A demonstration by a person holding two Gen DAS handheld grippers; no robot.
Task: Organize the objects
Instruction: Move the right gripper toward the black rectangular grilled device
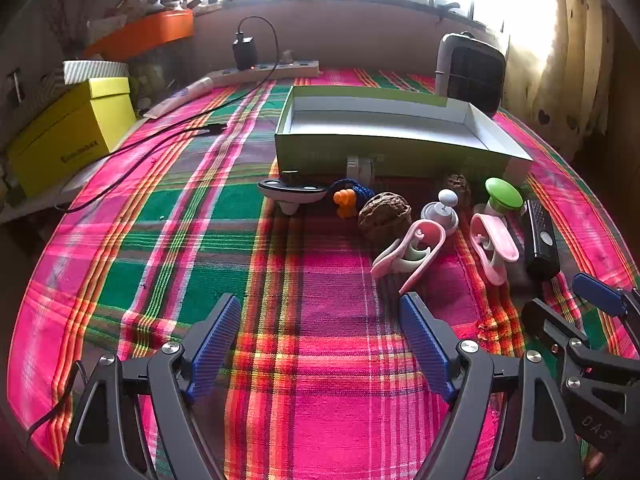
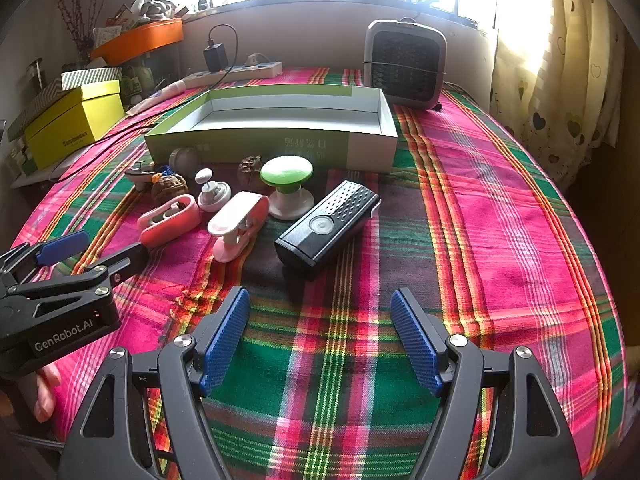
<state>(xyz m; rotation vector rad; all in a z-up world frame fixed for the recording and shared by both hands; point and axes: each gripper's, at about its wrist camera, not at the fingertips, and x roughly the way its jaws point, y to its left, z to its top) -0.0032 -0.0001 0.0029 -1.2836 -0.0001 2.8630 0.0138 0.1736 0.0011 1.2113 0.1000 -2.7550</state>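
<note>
An open green-and-white box (image 1: 400, 152) (image 2: 276, 136) stands on the plaid cloth. In front of it lie small objects: two pink clips (image 1: 412, 254) (image 2: 170, 220), (image 1: 492, 246) (image 2: 238, 222), a walnut (image 1: 384, 216) (image 2: 169, 186), a green-topped knob (image 1: 503, 194) (image 2: 286, 184), a white knob (image 1: 440, 210) (image 2: 214, 192), a black device (image 1: 540, 240) (image 2: 328, 224), a black-and-white opener (image 1: 292, 194) and an orange toy (image 1: 345, 202). My left gripper (image 1: 320, 312) (image 2: 96, 248) is open and empty, near the first pink clip. My right gripper (image 2: 320, 304) (image 1: 568, 300) is open and empty, just short of the black device.
A yellow box (image 1: 68, 136) (image 2: 72, 124) sits at the left edge. A power strip (image 1: 276, 70) with a charger and cable lies at the back. A small heater (image 1: 470, 72) (image 2: 404, 64) stands behind the box. Curtains hang at the right.
</note>
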